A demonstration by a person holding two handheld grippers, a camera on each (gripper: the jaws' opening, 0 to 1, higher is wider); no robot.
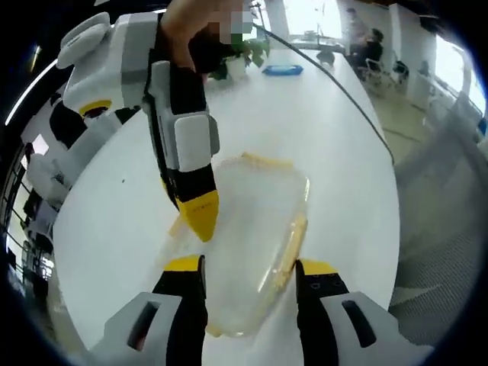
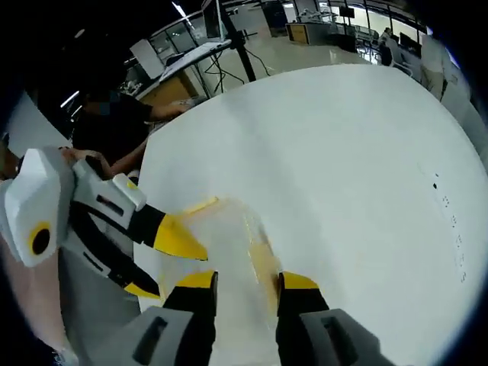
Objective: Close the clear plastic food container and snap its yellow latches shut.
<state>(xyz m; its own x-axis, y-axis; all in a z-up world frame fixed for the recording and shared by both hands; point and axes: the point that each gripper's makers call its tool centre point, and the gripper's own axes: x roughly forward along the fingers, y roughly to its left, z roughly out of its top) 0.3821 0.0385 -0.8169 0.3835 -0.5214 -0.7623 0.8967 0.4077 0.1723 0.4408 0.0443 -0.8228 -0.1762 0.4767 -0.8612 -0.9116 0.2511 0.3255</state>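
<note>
The clear plastic container [image 1: 255, 229] lies on the white table [image 1: 305, 130], its lid on top and yellow latches [image 1: 293, 244] along its sides. My left gripper [image 1: 250, 280] is open, its jaws wide apart on either side of the container's near end. My right gripper [image 1: 197, 213] comes down from the upper left, and its yellow fingertip rests on the container's left edge. In the right gripper view the container [image 2: 229, 229] runs between my right gripper's [image 2: 247, 284] jaws, which stand partly apart over its yellow latch [image 2: 259, 259]. The left gripper [image 2: 164, 263] reaches in from the left.
A potted plant [image 1: 245, 55] and a blue object [image 1: 282, 70] stand at the table's far end. People sit beyond them. A black cable [image 1: 358, 107] follows the table's right edge. In the right gripper view a person's arm [image 2: 133, 130] and desks lie past the table.
</note>
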